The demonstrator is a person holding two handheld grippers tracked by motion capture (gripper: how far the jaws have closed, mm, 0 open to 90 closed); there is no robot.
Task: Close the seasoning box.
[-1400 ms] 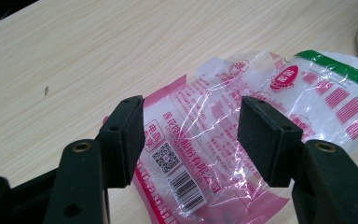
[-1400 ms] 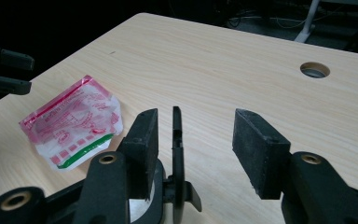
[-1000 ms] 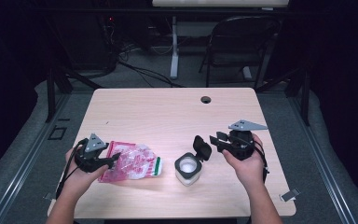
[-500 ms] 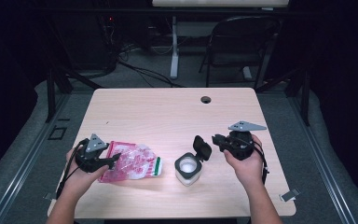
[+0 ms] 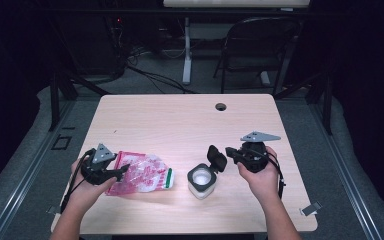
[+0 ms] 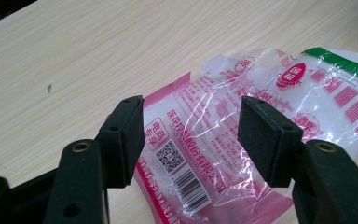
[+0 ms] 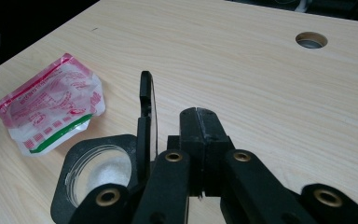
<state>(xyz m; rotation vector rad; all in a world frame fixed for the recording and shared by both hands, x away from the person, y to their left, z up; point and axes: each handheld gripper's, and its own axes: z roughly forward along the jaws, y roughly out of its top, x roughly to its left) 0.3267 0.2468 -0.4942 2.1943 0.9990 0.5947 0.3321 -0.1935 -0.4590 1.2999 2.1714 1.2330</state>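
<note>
A crinkled pink and clear plastic bag (image 5: 141, 172) with a green edge lies flat at the front left of the wooden table (image 5: 180, 125). My left gripper (image 5: 122, 170) is open at its left end, and in the left gripper view its pads (image 6: 126, 135) stand apart on either side of the bag's (image 6: 205, 135) printed corner. A small jar (image 5: 201, 181) of white stuff stands to the right with its black flip lid (image 5: 216, 158) upright. My right gripper (image 5: 230, 151) has just been closing. Its jaws (image 7: 199, 121) are now shut with nothing between them, just right of the lid (image 7: 145, 102).
A round cable hole (image 5: 221, 106) sits near the table's far edge. A folding chair (image 5: 260, 45) and cables are on the floor behind the table. A small metal clip (image 5: 310, 209) hangs off the table's front right corner.
The right gripper's jaws have gone from spread apart to shut beside the jar's lid. The left gripper, the bag and the jar have stayed where they were.
</note>
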